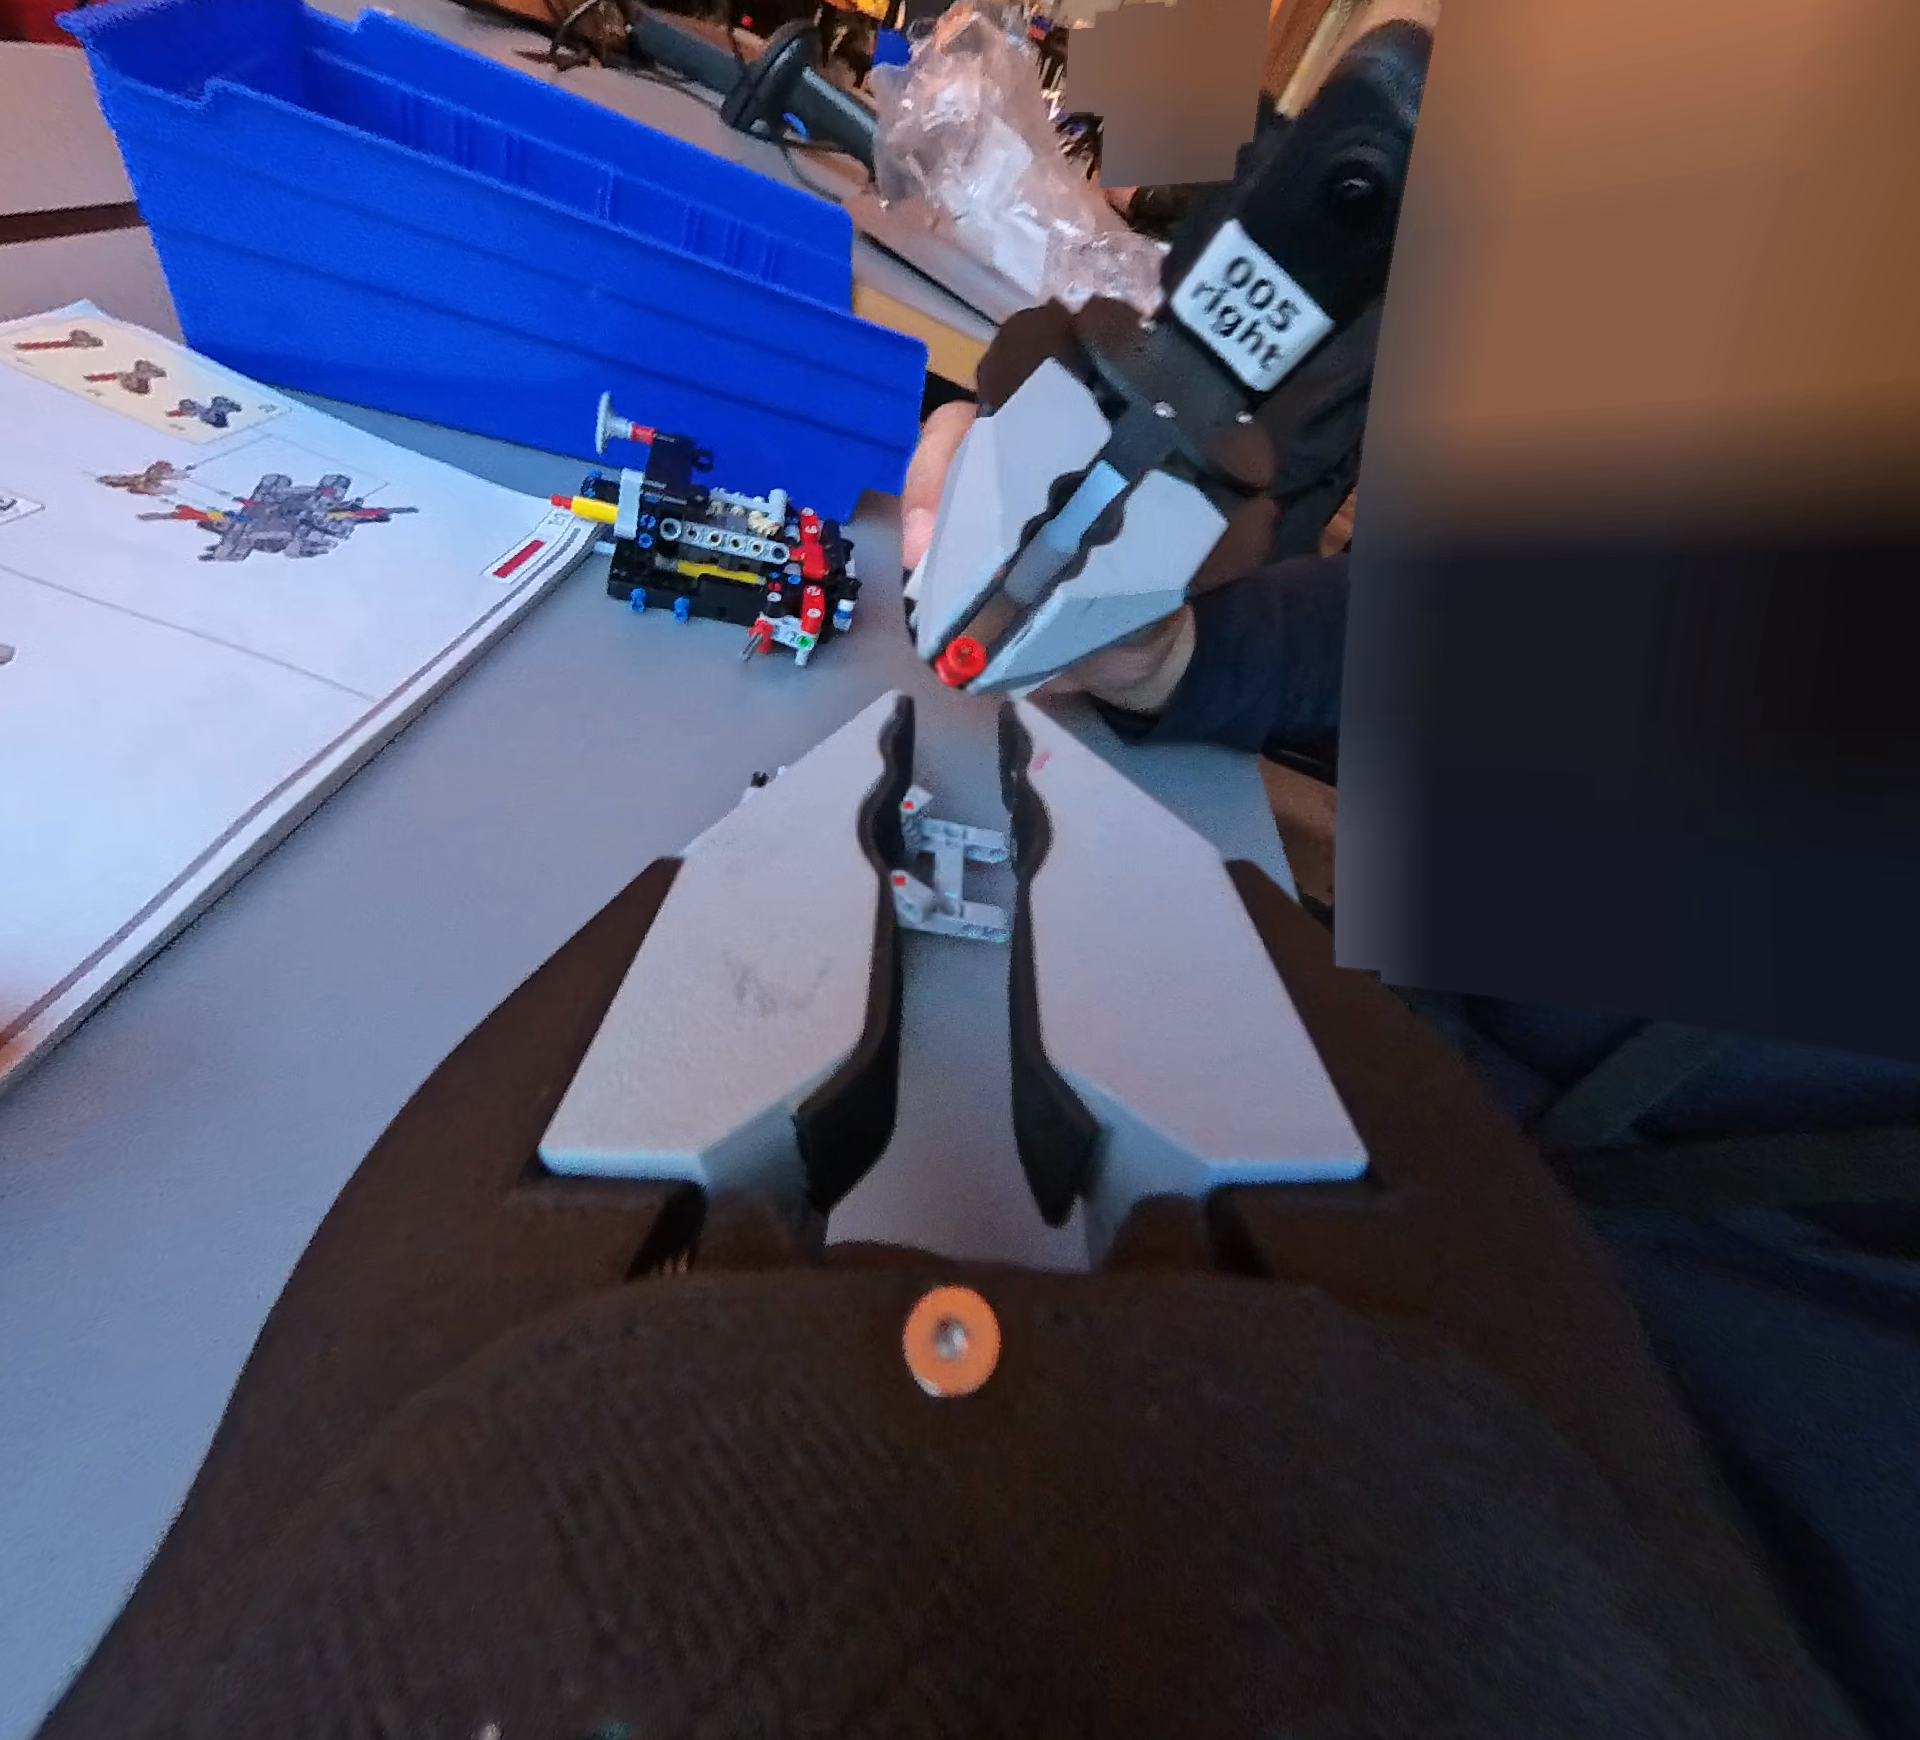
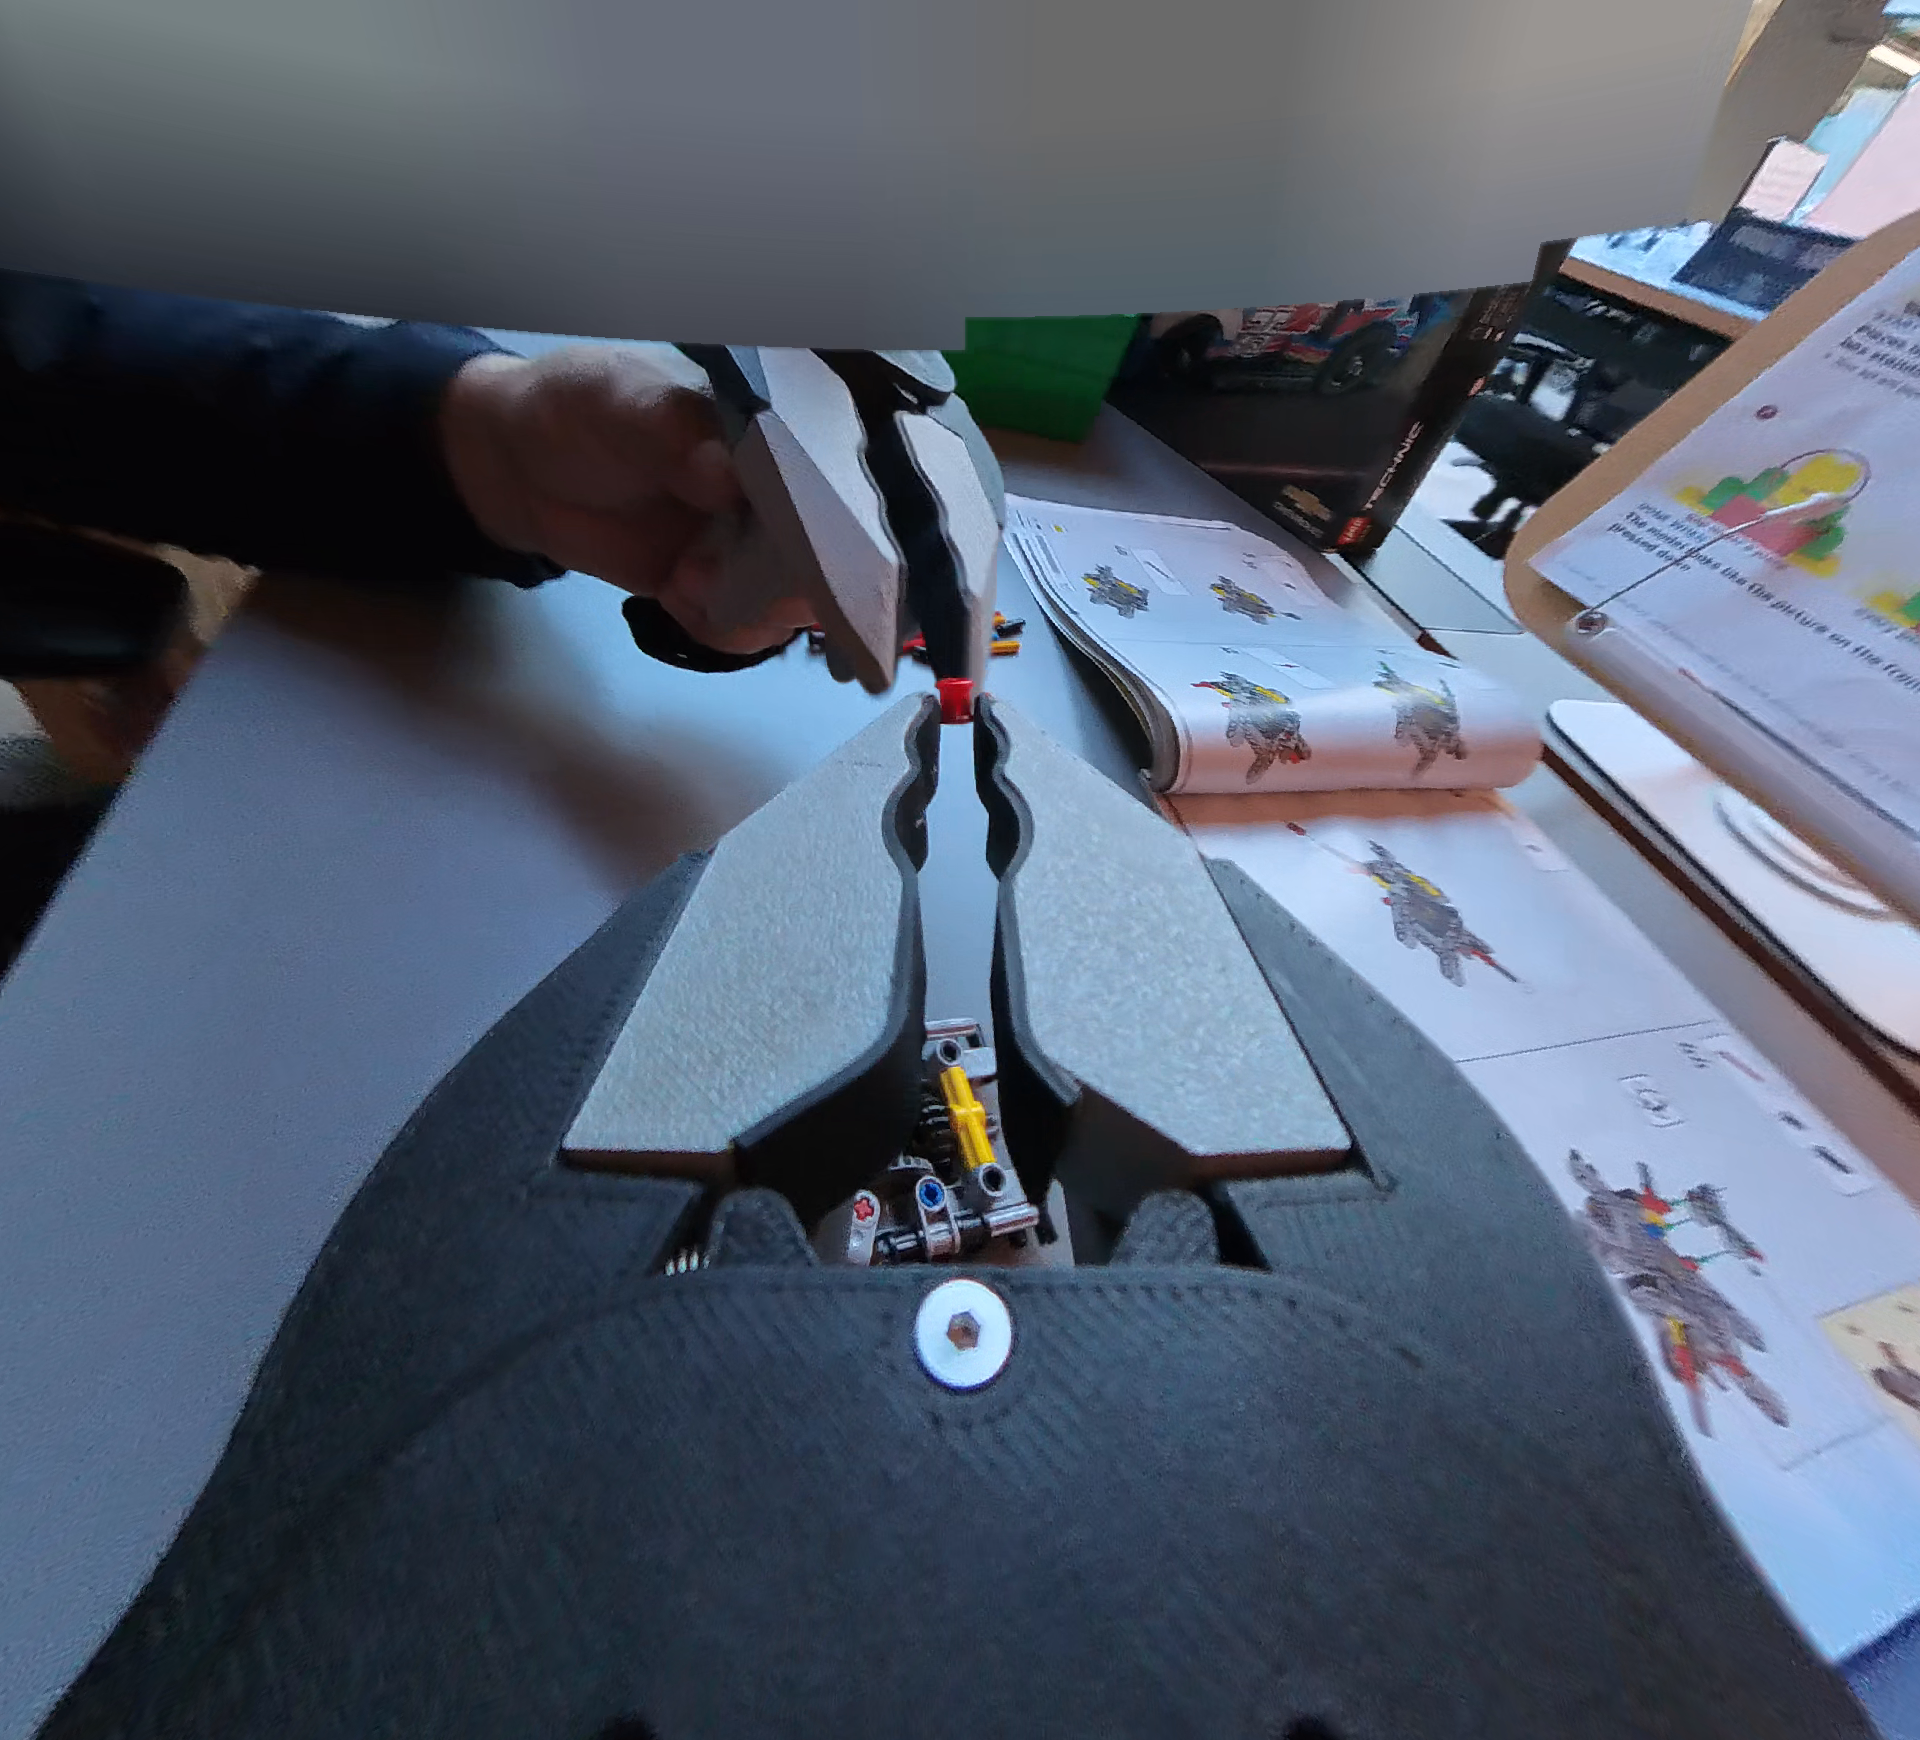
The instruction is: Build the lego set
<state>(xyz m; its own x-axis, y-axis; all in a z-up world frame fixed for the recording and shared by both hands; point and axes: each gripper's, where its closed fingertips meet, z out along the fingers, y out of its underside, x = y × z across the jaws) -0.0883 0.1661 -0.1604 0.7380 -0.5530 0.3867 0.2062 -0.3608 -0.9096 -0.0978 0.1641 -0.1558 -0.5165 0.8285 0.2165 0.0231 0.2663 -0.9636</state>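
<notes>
My left gripper [image 1: 954, 708] is shut on a small light grey toy-brick frame piece [image 1: 951, 869], which spans both pads partway down the jaw. My right gripper [image 2: 956, 716] is shut on a small red round bush [image 2: 956, 696], pinched at the very fingertips. The two grippers meet tip to tip above the grey table [image 1: 416, 963]. The left wrist view shows the right gripper [image 1: 961, 667] just ahead with the red bush [image 1: 961, 660]. The right wrist view shows the left gripper [image 2: 920, 651] pointing down right behind the bush; the grey piece is hidden there.
A partly built black toy-brick model [image 1: 727, 558] stands by a blue bin [image 1: 499, 236] and an open instruction booklet [image 1: 208, 599]. The model [image 2: 956, 1160] lies under my right gripper. A dark box [image 2: 1351, 423], a clipboard [image 2: 1766, 547] and loose small pieces [image 2: 1003, 620] surround it. My left and right fingertips are right by each other. Both grippers' tips are roughly 40 cm from the clipboard [image 2: 1766, 547].
</notes>
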